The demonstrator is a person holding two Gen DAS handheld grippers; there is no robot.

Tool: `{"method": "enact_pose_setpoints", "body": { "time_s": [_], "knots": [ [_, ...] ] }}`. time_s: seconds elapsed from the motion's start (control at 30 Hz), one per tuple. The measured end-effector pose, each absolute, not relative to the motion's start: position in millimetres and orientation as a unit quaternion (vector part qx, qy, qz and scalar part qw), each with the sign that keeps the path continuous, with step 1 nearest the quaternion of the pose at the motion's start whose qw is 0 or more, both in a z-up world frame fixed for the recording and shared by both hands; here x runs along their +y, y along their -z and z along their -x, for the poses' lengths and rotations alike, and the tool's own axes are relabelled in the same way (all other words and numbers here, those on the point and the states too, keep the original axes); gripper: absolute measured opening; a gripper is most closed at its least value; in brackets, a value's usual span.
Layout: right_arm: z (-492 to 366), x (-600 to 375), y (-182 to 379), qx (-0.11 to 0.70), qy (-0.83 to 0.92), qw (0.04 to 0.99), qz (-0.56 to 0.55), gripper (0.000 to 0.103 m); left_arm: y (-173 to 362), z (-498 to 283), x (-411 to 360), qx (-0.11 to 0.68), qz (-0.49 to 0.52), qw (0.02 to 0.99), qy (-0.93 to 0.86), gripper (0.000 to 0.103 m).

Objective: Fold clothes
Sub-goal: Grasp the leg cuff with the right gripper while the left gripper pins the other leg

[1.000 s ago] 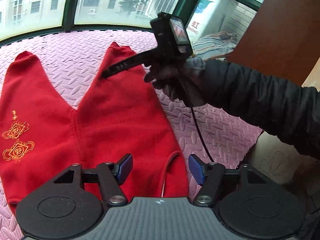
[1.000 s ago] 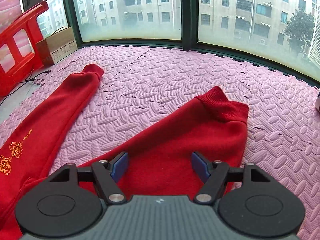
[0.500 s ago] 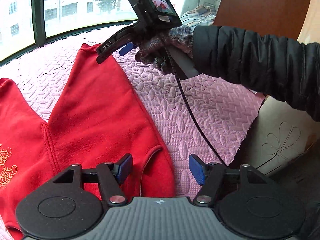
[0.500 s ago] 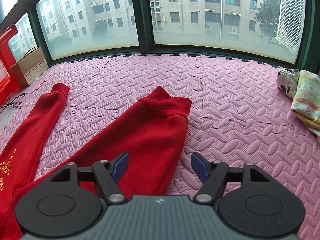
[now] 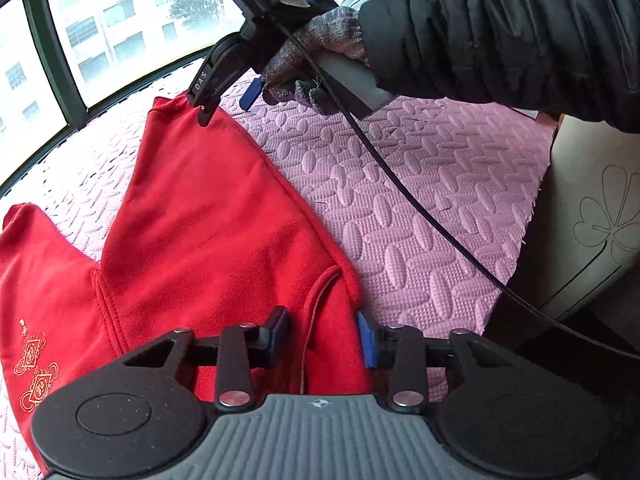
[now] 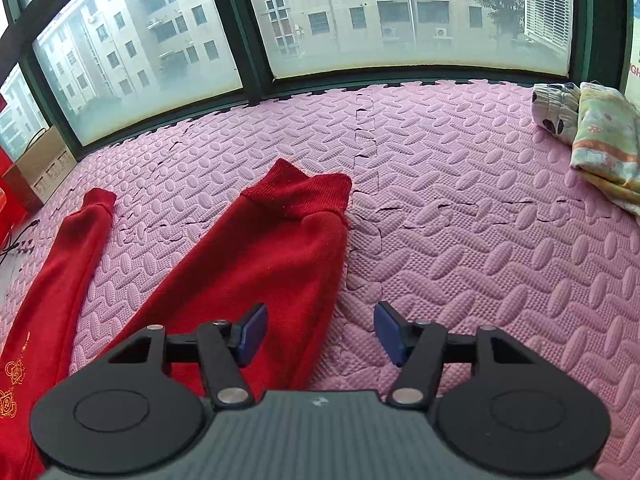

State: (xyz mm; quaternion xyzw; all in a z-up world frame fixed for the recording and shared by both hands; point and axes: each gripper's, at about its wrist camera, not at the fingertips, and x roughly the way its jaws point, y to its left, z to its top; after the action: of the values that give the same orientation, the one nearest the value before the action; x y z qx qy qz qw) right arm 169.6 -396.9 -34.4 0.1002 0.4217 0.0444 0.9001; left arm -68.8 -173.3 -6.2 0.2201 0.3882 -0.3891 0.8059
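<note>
Left wrist view showed the left tool with fingers spread apart over the waist edge of the red trousers, which lay flat on the pink foam mat. Right tool, likewise agape and empty, hovered beside one trouser leg near its ribbed cuff.

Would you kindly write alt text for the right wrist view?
A pair of red trousers lies flat on a pink foam mat, legs spread toward the windows. The open right gripper hovers over the nearer leg's outer edge; folded patterned cloth sits far right.
</note>
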Motion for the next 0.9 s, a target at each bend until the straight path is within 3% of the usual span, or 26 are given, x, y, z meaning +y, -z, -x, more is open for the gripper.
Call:
{"method": "enact_pose_setpoints", "body": {
  "time_s": [0.2,0.4,0.47,0.57,0.9],
  "knots": [
    [-182.1,-397.4,35.4,0.419,-0.036,0.899,-0.120,0.045,-13.8,57.5,-152.7,0.393,-0.157,0.819,0.389,0.013],
    [-192.7,-400.0,36.0,0.417,-0.014,0.894,-0.165,0.027,-36.4,44.5,-120.7,0.393,-0.068,0.835,0.379,0.011],
    [-194.8,-401.6,36.0,0.416,-0.005,0.890,-0.187,0.016,-40.2,41.8,-109.6,0.395,-0.041,0.839,0.373,0.011],
    [-199.5,-393.1,27.9,0.406,-0.002,0.893,-0.196,0.010,-44.7,39.3,-93.9,0.394,-0.006,0.843,0.366,0.011],
    [-227.3,-332.4,-18.5,0.370,-0.026,0.911,-0.183,0.009,-54.9,36.9,-41.7,0.376,0.078,0.856,0.346,0.010]
  ]
}}
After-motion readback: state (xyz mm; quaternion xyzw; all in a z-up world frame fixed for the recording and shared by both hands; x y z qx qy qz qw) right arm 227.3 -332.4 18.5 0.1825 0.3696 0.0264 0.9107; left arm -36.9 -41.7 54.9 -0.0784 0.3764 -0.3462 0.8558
